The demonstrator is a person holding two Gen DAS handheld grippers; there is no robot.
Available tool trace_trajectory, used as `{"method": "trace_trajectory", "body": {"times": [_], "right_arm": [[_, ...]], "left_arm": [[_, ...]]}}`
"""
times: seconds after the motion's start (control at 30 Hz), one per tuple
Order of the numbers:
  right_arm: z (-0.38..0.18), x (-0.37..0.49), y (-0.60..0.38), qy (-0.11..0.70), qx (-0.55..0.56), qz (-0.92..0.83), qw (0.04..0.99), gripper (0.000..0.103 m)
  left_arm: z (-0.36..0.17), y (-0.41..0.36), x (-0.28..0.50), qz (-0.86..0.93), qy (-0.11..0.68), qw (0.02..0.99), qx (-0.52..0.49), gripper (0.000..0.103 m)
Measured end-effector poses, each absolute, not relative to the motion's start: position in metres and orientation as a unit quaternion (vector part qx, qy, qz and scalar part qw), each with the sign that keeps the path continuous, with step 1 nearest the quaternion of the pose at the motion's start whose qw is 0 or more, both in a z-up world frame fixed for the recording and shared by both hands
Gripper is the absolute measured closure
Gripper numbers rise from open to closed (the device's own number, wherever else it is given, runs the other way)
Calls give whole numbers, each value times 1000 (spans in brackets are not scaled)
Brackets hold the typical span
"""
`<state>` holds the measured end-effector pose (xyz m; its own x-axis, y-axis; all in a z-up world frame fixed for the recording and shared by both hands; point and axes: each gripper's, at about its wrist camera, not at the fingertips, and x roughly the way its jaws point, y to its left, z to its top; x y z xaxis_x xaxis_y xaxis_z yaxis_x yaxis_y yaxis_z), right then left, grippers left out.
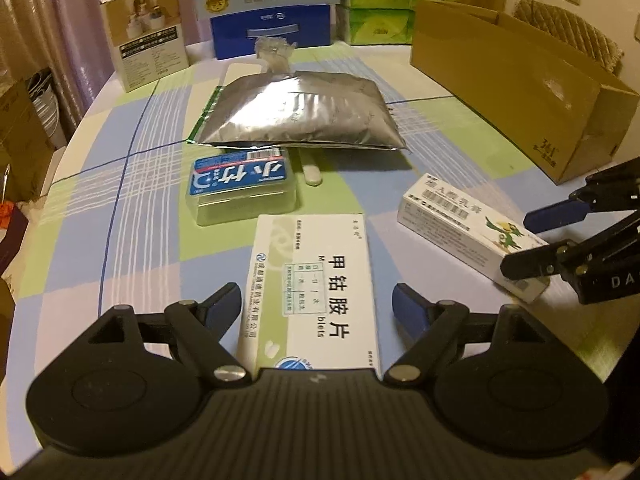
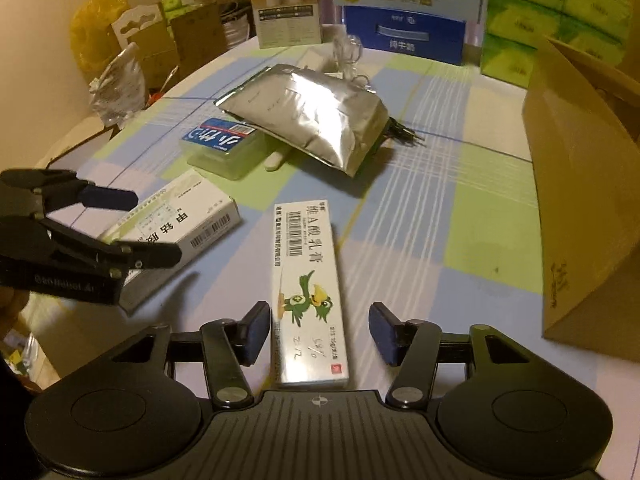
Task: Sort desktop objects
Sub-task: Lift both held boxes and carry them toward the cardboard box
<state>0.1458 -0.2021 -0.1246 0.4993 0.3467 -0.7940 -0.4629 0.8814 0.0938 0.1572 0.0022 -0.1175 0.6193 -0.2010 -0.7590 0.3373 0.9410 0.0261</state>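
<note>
A white tablet box (image 1: 316,280) lies flat on the checked tablecloth (image 1: 120,200) between the fingers of my left gripper (image 1: 316,308), with a gap on each side, so the gripper is open. A long white ointment box with a green bird (image 2: 308,292) lies between the fingers of my right gripper (image 2: 320,324), which is also open and not touching it. Each gripper shows in the other's view: the right gripper (image 1: 526,242) around the ointment box (image 1: 460,232), the left gripper (image 2: 146,228) around the tablet box (image 2: 180,220).
A silver foil pouch (image 1: 304,116) lies mid-table over a clear plastic case with a blue label (image 1: 244,188) and a small white stick (image 1: 312,178). An open cardboard box (image 1: 520,96) stands at the right. Cartons (image 1: 272,28) and green tissue packs (image 1: 380,12) line the back.
</note>
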Motion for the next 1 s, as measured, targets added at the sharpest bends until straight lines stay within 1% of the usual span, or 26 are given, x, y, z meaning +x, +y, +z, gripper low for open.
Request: {"method": "trace_trajectory", "body": {"times": [0.13,0.3,0.37,0.4,0.73,0.9,1.0], "right_arm": [[-132,149,-201,439,-57,235,865,50],[-134,152,-202,432,-52,230,871,50],[-134,152,-202,427,-54,231,873,50],[-134,151,-201,424,-57,230,874,50],[-139,151,-188,415,-72,236,876,51],[-140,152,-186,412,-80,234,877,55],[-140,152,-186,411,-80,230,879,62]], "left_arm": [[-119,8,161,-141,410,898,72,26],[-127,4,164,-152,415,893,87,28],[-127,0,164,-157,414,891,95,34],[-128,-2,165,-156,414,891,102,35],[-131,-4,166,-159,419,888,101,35],[-133,-5,168,-160,422,887,101,35],[-133,-4,168,-160,422,887,99,35]]}}
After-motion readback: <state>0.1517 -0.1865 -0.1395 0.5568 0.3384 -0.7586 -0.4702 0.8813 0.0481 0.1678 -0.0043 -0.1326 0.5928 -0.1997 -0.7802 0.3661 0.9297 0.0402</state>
